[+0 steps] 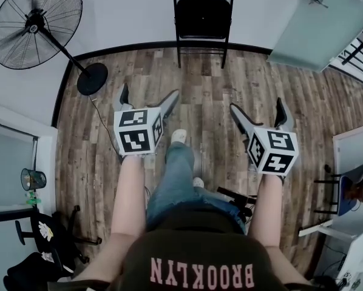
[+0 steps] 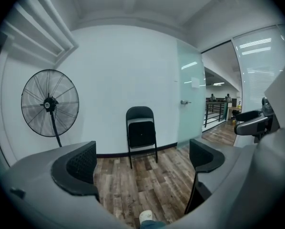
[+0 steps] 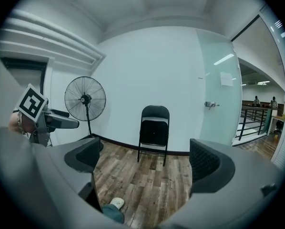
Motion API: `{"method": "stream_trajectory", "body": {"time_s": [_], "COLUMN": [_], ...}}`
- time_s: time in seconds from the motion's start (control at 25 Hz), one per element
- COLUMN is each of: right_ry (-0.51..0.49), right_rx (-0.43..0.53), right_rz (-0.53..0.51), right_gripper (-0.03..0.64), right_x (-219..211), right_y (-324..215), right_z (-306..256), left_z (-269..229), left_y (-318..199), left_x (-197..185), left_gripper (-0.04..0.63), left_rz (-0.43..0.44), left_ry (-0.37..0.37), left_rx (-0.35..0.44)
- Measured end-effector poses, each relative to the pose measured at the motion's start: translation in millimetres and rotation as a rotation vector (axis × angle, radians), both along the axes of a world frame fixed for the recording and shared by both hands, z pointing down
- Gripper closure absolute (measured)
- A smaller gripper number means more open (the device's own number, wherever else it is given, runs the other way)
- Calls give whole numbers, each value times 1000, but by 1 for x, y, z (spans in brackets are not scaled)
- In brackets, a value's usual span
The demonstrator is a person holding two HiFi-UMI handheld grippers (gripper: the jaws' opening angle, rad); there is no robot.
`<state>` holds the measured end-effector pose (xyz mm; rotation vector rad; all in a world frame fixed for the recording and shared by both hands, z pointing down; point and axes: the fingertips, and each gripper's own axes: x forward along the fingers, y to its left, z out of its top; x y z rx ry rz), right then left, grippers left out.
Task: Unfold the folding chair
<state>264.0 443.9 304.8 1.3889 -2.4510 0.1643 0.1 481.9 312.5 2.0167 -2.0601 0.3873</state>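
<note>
A black folding chair (image 1: 203,14) leans folded against the white wall at the far side of the wood floor; it also shows as the chair (image 2: 141,132) in the left gripper view and the chair (image 3: 154,130) in the right gripper view. My left gripper (image 1: 149,97) and right gripper (image 1: 258,111) are held side by side in front of the person's body, well short of the chair. Both stand open with nothing between their jaws. In each gripper view, the left gripper (image 2: 142,162) and the right gripper (image 3: 145,159), only floor shows between the jaws.
A large pedestal fan (image 1: 37,23) stands at the left by the wall, its round base (image 1: 92,79) on the floor. A frosted glass door (image 1: 327,23) is at the right. Desks and small chairs line both sides near the person. One shoe (image 1: 179,136) steps forward.
</note>
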Motion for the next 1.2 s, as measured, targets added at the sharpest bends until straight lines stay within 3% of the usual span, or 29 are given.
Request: {"method": "stream_trajectory", "body": {"time_s": [0.32,0.64,1.2], "right_ry": [-30,73,82], "right_rx": [-31,-61,-80], "right_rz": [14,43,84], "right_gripper": [55,55,55], "right_x": [-27,-71,-171], "right_y": [-68,-172,-308], "right_z": [4,3,-7], "left_z": [15,17,0], "left_y": [-72,-181,-335], "left_x": [-30,-78,-181], "left_gripper": [23,23,25], "left_rz": [11,42,103], "left_ry": [2,23,41], "left_rx": [-46,-64,-21]}}
